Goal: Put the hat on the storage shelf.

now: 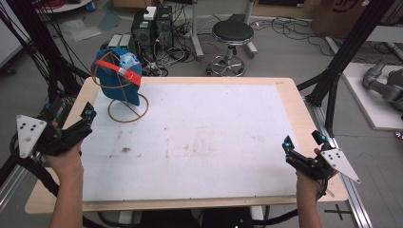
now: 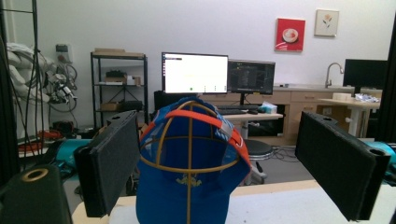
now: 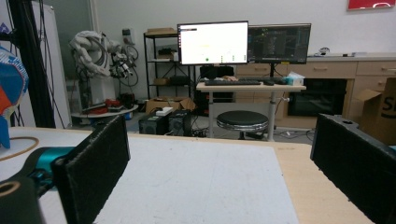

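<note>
My left tongs [image 2: 233,172] are wide, lined up on the blue cap [image 2: 191,172] on its wire stand [image 1: 127,111] at the desk's [image 1: 290,95] far-left corner. I close gently, probably on fabric. Right tongs [image 3: 224,186] wait wide.

A wooden table [image 1: 294,102] carries a white mat [image 1: 199,137]; a wire stand [image 1: 127,110] with a blue cap [image 1: 116,76] stands on it.

No text could be read with certainty. A brown cardboard box [image 3: 380,114] at three o'clock in the right gripper view bore large dark letters, cut off by the frame edge.
</note>
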Tool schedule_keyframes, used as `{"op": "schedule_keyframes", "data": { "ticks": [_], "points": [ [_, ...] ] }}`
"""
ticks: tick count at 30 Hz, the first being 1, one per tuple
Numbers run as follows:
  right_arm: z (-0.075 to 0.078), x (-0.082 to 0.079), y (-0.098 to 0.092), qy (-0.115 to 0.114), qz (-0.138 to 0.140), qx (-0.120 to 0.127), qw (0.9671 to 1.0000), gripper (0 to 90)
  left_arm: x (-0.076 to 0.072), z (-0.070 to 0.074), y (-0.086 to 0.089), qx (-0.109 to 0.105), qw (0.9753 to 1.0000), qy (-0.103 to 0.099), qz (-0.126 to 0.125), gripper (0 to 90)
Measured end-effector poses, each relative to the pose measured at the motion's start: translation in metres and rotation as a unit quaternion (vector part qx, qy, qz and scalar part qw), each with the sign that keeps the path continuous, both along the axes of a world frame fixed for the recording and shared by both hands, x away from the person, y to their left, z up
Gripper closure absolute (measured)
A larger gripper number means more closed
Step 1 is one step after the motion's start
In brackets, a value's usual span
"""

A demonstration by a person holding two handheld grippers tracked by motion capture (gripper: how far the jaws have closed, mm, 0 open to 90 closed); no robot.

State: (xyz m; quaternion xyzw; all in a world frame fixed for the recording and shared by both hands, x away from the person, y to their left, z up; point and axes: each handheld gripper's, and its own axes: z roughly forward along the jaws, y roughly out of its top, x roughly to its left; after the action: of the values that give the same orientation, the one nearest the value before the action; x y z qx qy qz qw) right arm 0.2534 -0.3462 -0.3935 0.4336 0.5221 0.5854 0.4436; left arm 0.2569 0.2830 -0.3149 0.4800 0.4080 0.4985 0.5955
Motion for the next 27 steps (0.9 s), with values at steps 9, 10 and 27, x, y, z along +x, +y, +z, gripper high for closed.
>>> {"op": "schedule_keyframes", "data": {
  "ticks": [9, 10, 27],
  "points": [
    [0.002, 0.002, 0.0, -0.007, 0.002, 0.004, 1.0, 4.3, -0.015, -0.011, 0.001, 0.002, 1.0, 0.005, 0.006, 14.4],
    [0.002, 0.002, 0.0, -0.007, 0.003, 0.004, 1.0, 4.3, -0.016, -0.012, 0.002, 0.001, 1.0, 0.007, 0.007, 14.4],
    [0.006, 0.0, 0.001, -0.014, 0.006, 0.001, 0.9999, 4.3, -0.02, -0.029, 0.017, -0.018, 0.9997, 0.011, 0.01, 14.3]
  ]
}}
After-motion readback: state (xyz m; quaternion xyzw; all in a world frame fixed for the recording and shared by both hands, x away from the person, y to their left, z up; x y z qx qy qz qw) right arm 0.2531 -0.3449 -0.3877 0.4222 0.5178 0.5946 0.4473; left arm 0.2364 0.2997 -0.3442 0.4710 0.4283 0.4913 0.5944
